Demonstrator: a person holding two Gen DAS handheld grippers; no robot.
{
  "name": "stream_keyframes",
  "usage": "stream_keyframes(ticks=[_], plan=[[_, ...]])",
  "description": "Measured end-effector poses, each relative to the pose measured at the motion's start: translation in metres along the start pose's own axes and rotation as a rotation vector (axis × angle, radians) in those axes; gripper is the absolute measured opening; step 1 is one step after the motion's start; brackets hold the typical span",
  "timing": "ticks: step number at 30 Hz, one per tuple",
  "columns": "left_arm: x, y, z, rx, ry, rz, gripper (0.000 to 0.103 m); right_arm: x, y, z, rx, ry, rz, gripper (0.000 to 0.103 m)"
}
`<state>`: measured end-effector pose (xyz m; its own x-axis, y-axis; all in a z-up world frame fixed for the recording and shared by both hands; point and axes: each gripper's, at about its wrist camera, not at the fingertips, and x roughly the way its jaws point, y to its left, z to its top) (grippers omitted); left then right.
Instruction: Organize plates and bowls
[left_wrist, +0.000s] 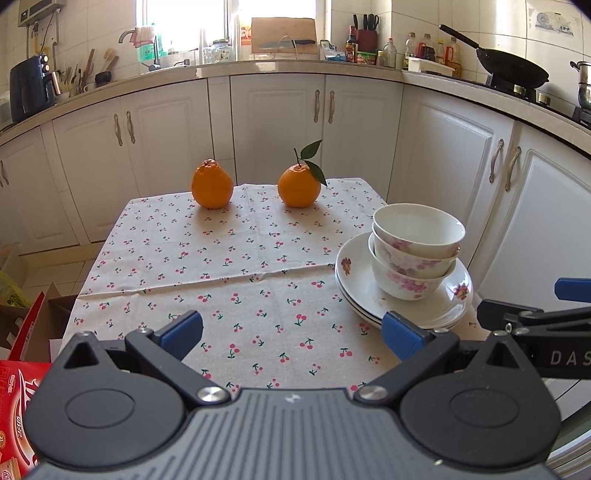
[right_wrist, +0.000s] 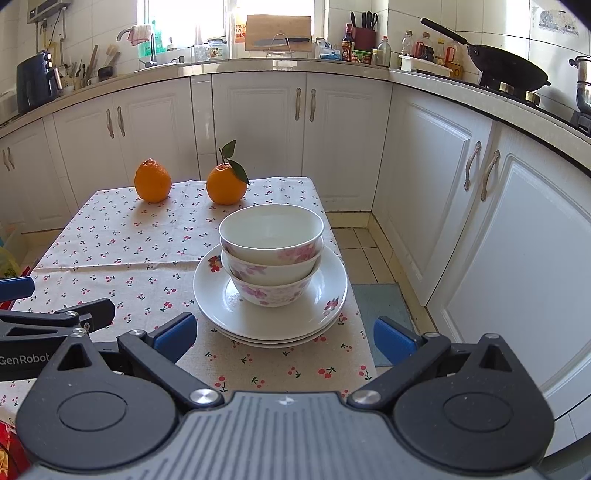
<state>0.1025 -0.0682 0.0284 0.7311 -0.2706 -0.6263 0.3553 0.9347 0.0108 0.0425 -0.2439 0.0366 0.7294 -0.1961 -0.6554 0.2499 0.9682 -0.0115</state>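
Stack of three white floral porcelain bowls (right_wrist: 271, 254) nested on white floral plates (right_wrist: 225, 314), near right tabletop (right_wrist: 110, 236) edge. Left claw (left_wrist: 291, 332), right claw (right_wrist: 284, 334): both released, empty. Advice: avoid nudging stack toward edge; leave oranges (right_wrist: 152, 181) alone.

Three nested white bowls (right_wrist: 271, 254) with pink flowers sit upright on stacked white plates (right_wrist: 271, 317). The pile stands just ahead of the right gripper (right_wrist: 284, 338), between its open fingers.
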Motion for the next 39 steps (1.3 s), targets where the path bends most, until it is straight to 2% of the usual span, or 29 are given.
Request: stream_keyframes(ticks=[39], plan=[[0.0032, 0.0001, -0.0008, -0.011, 0.014, 0.005, 0.102, 0.0004, 0.0028, 0.0010, -0.009, -0.001, -0.007, 0.103]])
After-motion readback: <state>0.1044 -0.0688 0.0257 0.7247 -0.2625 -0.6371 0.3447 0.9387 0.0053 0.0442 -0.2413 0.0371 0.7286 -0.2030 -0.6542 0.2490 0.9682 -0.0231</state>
